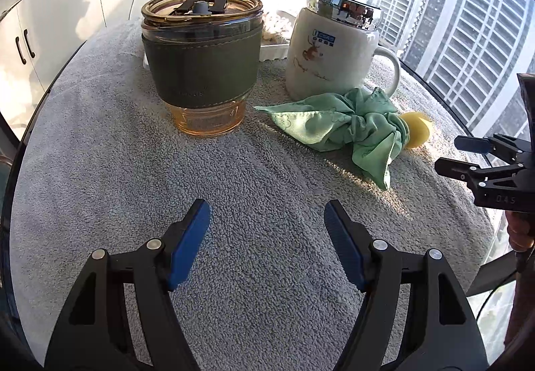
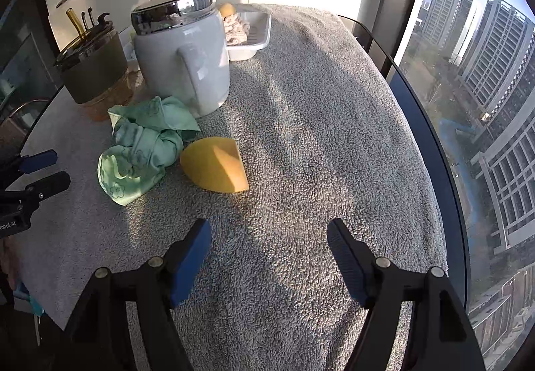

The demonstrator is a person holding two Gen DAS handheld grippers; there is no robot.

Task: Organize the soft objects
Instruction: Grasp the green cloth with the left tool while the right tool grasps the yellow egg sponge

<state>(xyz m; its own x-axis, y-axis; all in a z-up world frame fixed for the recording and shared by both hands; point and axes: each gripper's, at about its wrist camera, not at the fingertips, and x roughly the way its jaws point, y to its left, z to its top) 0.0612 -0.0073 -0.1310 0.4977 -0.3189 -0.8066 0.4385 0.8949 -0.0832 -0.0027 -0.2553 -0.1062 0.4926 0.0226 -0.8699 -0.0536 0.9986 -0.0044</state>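
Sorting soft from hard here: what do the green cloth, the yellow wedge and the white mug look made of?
Green cloth: thin woven fabric, slightly shiny, crumpled into folds. Yellow wedge: probably foam sponge, matte, with rounded edges. White mug: glazed ceramic, glossy, rigid handle, under a mirror-like metal lid.

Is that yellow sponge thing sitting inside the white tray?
No, the yellow sponge lies on the grey towel beside the green cloth, well apart from the white tray.
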